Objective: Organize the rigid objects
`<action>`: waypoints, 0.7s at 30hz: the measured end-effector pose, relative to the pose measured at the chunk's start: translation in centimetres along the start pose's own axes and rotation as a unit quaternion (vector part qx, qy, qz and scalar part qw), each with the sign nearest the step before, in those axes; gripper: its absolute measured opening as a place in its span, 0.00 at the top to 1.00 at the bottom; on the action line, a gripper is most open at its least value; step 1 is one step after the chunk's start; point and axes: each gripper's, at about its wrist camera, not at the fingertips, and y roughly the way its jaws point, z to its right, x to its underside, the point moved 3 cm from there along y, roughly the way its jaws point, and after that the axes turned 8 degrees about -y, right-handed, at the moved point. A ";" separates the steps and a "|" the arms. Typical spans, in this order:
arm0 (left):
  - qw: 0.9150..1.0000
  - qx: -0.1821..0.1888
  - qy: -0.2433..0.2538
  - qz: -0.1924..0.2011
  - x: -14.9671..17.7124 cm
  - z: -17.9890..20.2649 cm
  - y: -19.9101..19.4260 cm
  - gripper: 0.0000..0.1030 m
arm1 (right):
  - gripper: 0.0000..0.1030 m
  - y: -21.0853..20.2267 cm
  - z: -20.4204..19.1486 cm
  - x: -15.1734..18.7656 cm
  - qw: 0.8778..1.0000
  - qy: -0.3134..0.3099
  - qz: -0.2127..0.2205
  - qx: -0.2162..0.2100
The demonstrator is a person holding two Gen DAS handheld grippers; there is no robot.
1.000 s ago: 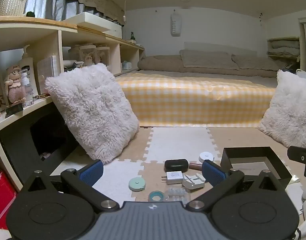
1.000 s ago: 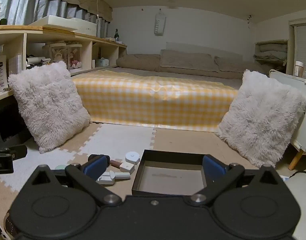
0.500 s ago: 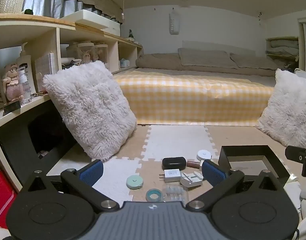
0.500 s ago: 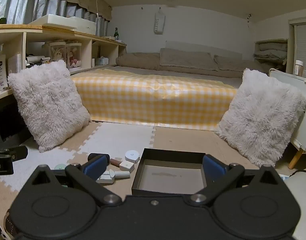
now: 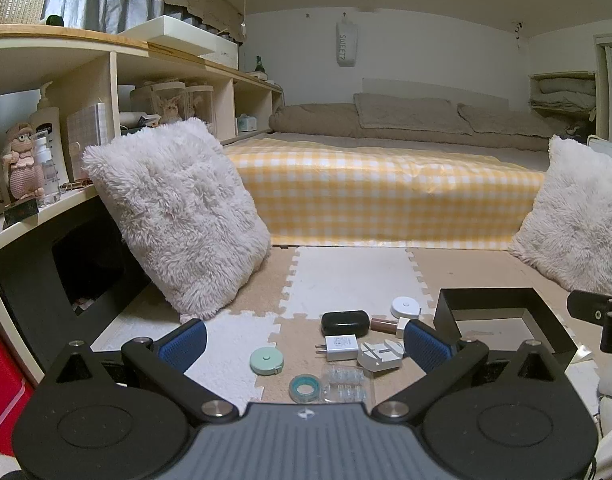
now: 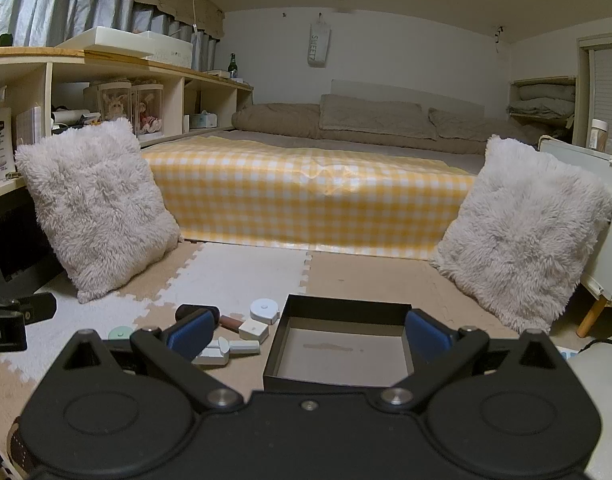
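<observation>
Small objects lie on the foam floor mat: a black case (image 5: 344,322), a white round tape (image 5: 404,307), a white charger plug (image 5: 340,347), a white block tool (image 5: 380,355), a mint round tape measure (image 5: 266,360), a teal tape roll (image 5: 304,388), a clear plastic pack (image 5: 343,383) and a brown tube (image 5: 383,325). An open black box (image 6: 340,344) (image 5: 502,320) sits to their right, empty. My left gripper (image 5: 303,344) is open above the objects. My right gripper (image 6: 306,338) is open over the box.
A fluffy white pillow (image 5: 177,216) leans on the shelf unit (image 5: 57,128) at left; another (image 6: 518,236) leans at right. A yellow checked mattress (image 6: 306,200) lies behind. A red bin (image 5: 1,392) is at the far left.
Both grippers have drifted slightly; the objects appear a little more to the right and lower in the left wrist view. Nothing was grasped.
</observation>
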 end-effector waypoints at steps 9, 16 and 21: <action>1.000 0.000 -0.001 -0.001 0.0 -0.1 0.0 0.00 | 0.00 0.0 0.0 0.0 1.000 0.000 -0.001 0.000; 1.000 0.000 -0.001 -0.002 0.1 0.0 0.1 0.00 | 0.00 0.0 0.0 0.0 1.000 0.000 -0.001 0.000; 1.000 0.001 -0.001 -0.002 -0.1 -0.1 0.1 0.00 | 0.00 0.1 0.0 0.0 1.000 -0.001 -0.002 0.000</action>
